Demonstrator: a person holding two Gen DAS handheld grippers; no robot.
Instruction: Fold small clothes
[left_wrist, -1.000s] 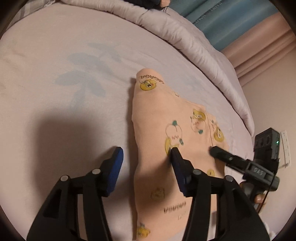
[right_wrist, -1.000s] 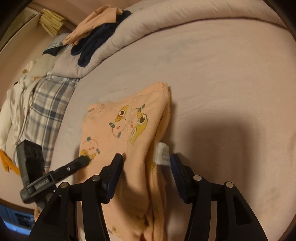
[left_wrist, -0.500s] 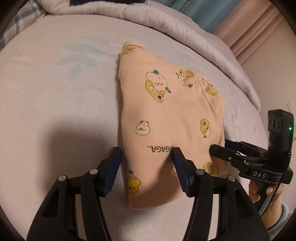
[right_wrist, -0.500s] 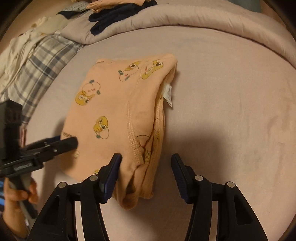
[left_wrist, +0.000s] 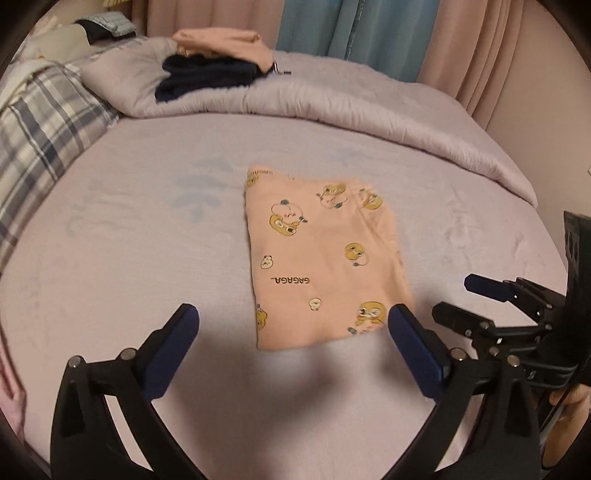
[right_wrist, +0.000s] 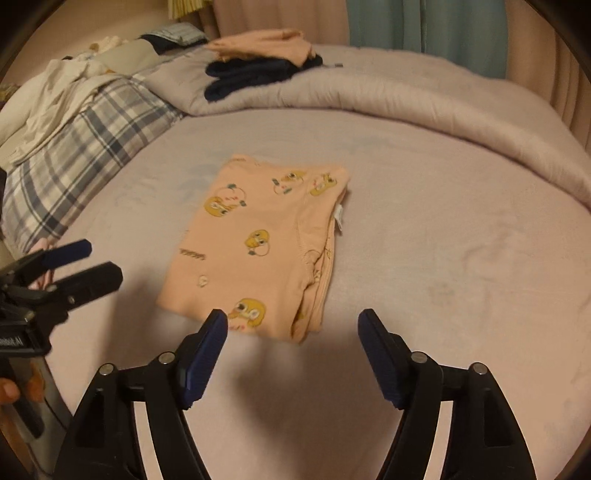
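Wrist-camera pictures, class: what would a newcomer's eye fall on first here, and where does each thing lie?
First, the folded peach garment with yellow cartoon prints, flat in the middle of the lilac bed sheet. Next, the left gripper and right gripper, jaws opening with nothing between them, just short of its near edge. Behind, a peach and navy stack rests on the rolled duvet.

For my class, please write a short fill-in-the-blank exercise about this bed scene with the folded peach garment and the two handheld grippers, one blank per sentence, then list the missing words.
1. The peach garment printed with yellow cartoon figures lies ____ on the lilac bed sheet.
2. Neither the left gripper nor the right gripper holds anything; both stand ____.
3. On the rolled duvet a peach garment lies on top of a ____ one.

Missing words: folded; open; navy
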